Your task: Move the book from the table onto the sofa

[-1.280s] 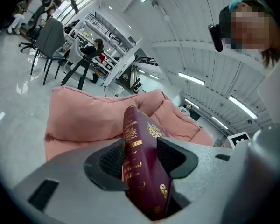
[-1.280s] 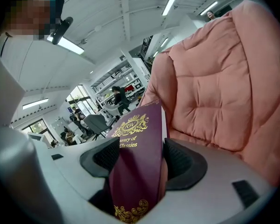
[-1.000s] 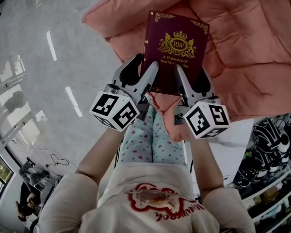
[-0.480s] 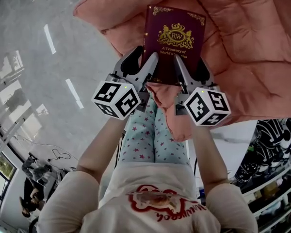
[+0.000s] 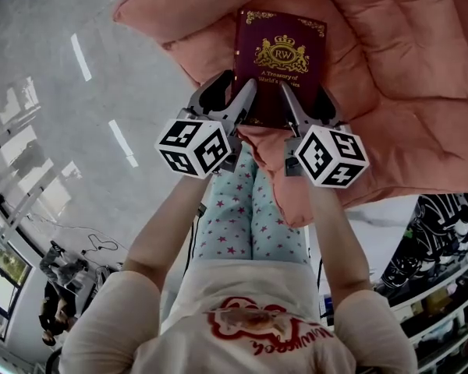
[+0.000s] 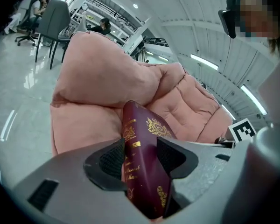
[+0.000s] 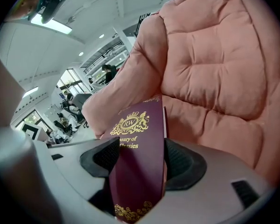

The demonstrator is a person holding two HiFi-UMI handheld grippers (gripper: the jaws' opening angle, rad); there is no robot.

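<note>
A maroon book (image 5: 279,61) with gold crest and lettering is held over the pink quilted sofa (image 5: 390,76). My left gripper (image 5: 242,104) is shut on the book's near left corner, and my right gripper (image 5: 291,107) is shut on its near right corner. In the left gripper view the book (image 6: 142,160) stands on edge between the two black pads, spine towards the camera. The right gripper view shows the book's front cover (image 7: 137,160) clamped between the pads, with the sofa's (image 7: 214,69) cushions just behind it.
Shiny grey floor (image 5: 78,107) lies left of the sofa. The person's legs (image 5: 246,216) in star-print trousers stand against the sofa's front edge. Cluttered shelves (image 5: 444,287) sit at the lower right. Office chairs (image 6: 51,20) and seated people are far off.
Both grippers have carried the book a little farther forward over the sofa cushion. The grip on it is unchanged.
</note>
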